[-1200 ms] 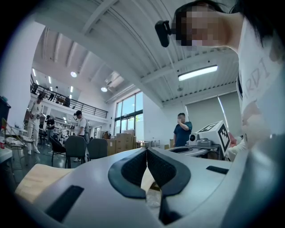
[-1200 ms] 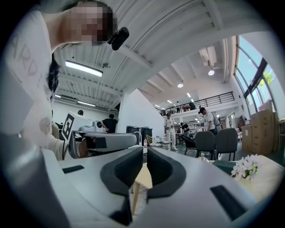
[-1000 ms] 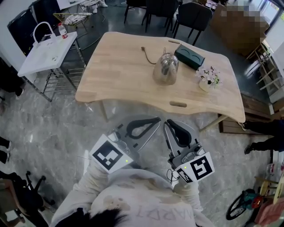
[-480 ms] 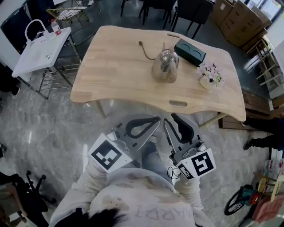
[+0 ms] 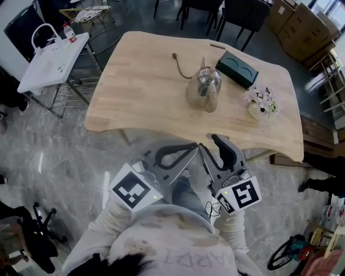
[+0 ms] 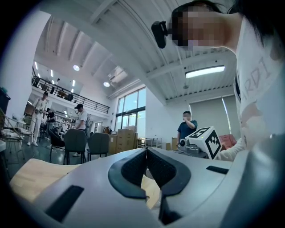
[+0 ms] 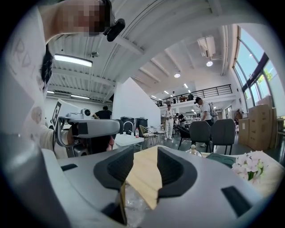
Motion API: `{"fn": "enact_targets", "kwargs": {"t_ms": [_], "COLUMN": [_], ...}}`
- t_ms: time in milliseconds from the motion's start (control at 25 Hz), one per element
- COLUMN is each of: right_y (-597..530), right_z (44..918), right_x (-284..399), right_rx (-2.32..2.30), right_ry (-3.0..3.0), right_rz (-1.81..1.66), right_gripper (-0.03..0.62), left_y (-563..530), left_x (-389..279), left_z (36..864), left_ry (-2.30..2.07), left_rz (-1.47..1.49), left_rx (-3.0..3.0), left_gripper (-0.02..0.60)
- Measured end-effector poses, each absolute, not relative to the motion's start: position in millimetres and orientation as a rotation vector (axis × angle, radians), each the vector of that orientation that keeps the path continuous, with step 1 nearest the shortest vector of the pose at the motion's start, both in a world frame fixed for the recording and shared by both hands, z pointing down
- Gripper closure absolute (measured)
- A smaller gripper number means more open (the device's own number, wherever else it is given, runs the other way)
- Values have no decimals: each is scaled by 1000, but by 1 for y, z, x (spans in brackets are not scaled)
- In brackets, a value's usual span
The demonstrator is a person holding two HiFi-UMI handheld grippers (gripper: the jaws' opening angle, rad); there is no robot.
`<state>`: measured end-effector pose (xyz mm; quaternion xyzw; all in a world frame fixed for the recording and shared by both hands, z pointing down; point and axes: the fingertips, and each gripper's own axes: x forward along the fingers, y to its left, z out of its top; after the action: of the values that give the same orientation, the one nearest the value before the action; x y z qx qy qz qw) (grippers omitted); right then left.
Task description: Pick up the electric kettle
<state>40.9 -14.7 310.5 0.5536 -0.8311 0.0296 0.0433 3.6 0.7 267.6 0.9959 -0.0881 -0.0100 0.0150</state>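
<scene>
A shiny steel electric kettle [image 5: 204,89] stands upright on the light wooden table [image 5: 140,81], right of its middle, with a dark cord [image 5: 180,64] trailing behind it. Both grippers hang over the floor just short of the table's near edge, pointing level at it. My left gripper [image 5: 194,145] is shut and empty, its pads meeting in the left gripper view [image 6: 146,153]. My right gripper [image 5: 210,144] has its jaws opening. Nothing is between them, and only the table edge shows through the gap [image 7: 144,171]. The kettle is well beyond both grippers.
A dark green box [image 5: 237,68] lies behind the kettle on the right, and a small pot of flowers [image 5: 262,102] stands near the table's right edge. A white side table [image 5: 51,62] is at the far left. Chairs [image 5: 242,13] and cardboard boxes [image 5: 304,32] stand beyond.
Both grippers have come closer to the table's near edge. The right gripper's jaws, shut a second ago, now stand apart. The left gripper's jaws stay shut.
</scene>
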Motion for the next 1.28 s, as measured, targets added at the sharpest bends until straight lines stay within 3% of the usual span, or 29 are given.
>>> {"fn": "enact_targets", "kwargs": {"t_ms": [1280], "right_y": [-126], "right_z": [431], "right_x": [158], "right_rx": [1551], "right_ry": [-2405], "right_rz": [410], "right_gripper": [430], "left_y": [-71], "left_x": [82], "left_z": [288], "left_ry": [-374], "left_rz": [96], "left_rx": [3050], "left_gripper": [569]}}
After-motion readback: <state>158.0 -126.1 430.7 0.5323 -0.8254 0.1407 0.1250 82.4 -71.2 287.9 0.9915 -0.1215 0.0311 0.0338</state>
